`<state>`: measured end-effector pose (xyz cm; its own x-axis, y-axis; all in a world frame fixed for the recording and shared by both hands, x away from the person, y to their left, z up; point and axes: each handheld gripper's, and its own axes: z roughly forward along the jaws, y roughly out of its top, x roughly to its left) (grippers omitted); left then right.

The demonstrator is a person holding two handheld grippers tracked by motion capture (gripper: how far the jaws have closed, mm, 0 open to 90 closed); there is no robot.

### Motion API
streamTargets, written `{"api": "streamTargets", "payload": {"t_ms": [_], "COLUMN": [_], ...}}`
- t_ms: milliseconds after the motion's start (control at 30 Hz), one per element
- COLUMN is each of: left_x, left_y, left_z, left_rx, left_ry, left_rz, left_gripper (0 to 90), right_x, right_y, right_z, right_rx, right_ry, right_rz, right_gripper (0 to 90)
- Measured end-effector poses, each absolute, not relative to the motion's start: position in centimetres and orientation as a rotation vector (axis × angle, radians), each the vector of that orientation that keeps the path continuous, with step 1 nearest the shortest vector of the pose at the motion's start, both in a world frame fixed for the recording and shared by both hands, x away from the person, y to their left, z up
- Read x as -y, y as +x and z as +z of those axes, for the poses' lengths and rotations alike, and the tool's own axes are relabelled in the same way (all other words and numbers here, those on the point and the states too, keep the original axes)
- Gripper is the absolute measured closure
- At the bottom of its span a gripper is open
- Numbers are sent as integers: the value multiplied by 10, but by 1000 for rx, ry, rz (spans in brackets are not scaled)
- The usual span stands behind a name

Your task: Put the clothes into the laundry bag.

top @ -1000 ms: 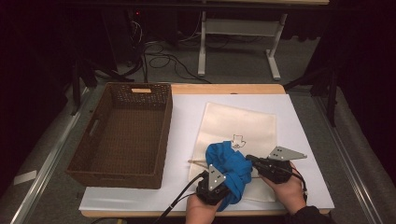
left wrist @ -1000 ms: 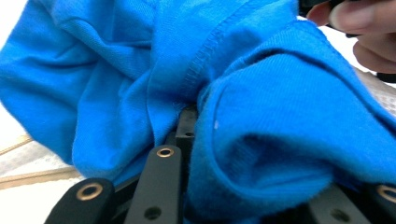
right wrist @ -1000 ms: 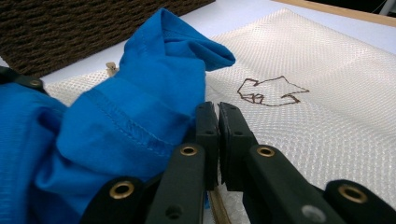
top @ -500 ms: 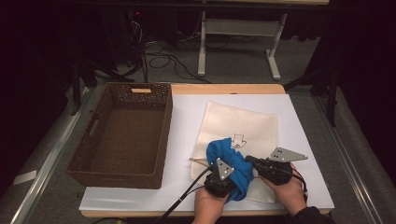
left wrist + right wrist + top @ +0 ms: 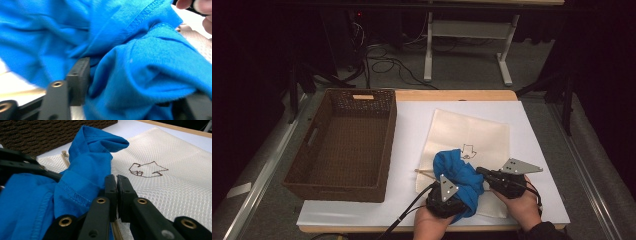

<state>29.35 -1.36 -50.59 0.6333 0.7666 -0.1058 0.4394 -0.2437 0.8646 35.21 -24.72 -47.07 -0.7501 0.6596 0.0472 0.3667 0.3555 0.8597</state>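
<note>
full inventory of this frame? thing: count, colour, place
wicker basket: 1, dark brown, left part of the table, nothing in it
white sheet: 1, white, covers the table top under everything
mesh bag: 1, cream, with a small dark line drawing, flat on the sheet right of the basket; zip pull at its left edge
blue garment: 1, bright blue, bunched on the bag's near end, between the grippers
table: 1, wood edge shows at the far side
frame legs and cables: on the floor beyond the table
left gripper: 1, black, jaws have just been opening, blue cloth between them
right gripper: 1, black, jaws shut, beside the garment over the bag
hands: 2, at the near edge
</note>
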Motion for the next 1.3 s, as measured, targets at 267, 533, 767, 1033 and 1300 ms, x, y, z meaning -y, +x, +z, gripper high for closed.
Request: {"api": "streamTargets", "payload": {"t_ms": [267,533,767,1033,1300], "left_x": [-14,19,36,47,46], "left_y": [279,293,315,320,320], "left_z": [-499,-506,-509,-519,-517], "left_rx": [-935,-900,-965,-1015,-999], "left_ry": [1850,1868,1821,1803,1789], "left_rz": [417,386,382,385,343], "left_gripper": [359,758,772,752,633], "right_x": [247,247,248,248,248], "right_y": [351,351,351,349,348], "right_z": [-469,-468,-467,-465,-464], "right_rx": [-2315,-2314,-2306,-2307,-2299], "right_ry": [893,897,901,880,869], "right_rz": [1348,1353,1369,1387,1387], "right_gripper": [885,886,886,888,888]}}
